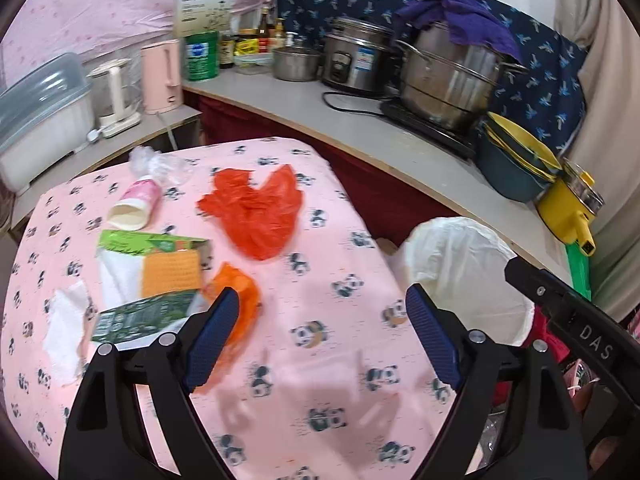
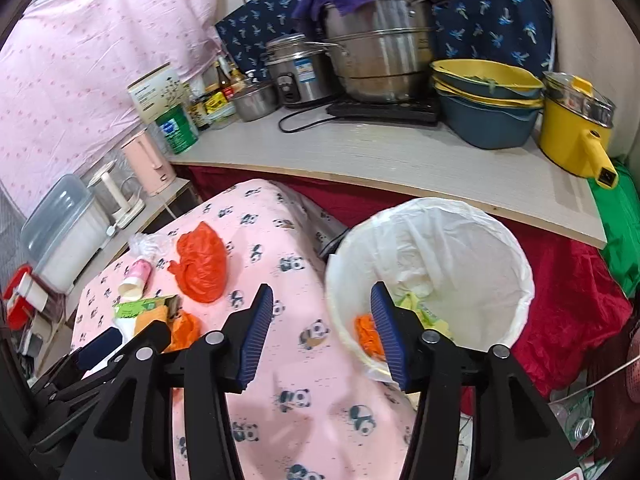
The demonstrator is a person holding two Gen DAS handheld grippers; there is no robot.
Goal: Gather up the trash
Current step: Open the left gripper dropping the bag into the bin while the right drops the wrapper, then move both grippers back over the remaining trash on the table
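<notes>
Two hand-held grippers, left (image 1: 322,332) and right (image 2: 322,334), hovered wide open and empty between the littered worktop (image 1: 344,248) and the lined bin (image 2: 508,256), which stood beside it for easy drops.

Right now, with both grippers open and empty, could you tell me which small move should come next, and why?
Probably ease the left gripper forward-left onto the small orange bag beside its left finger. It looks like the nearest trash on the table, and the white-lined bin, which already holds some scraps, stands just off the table's right edge.

Both wrist views overlook the table (image 1: 320,360) (shared) closely.
</notes>
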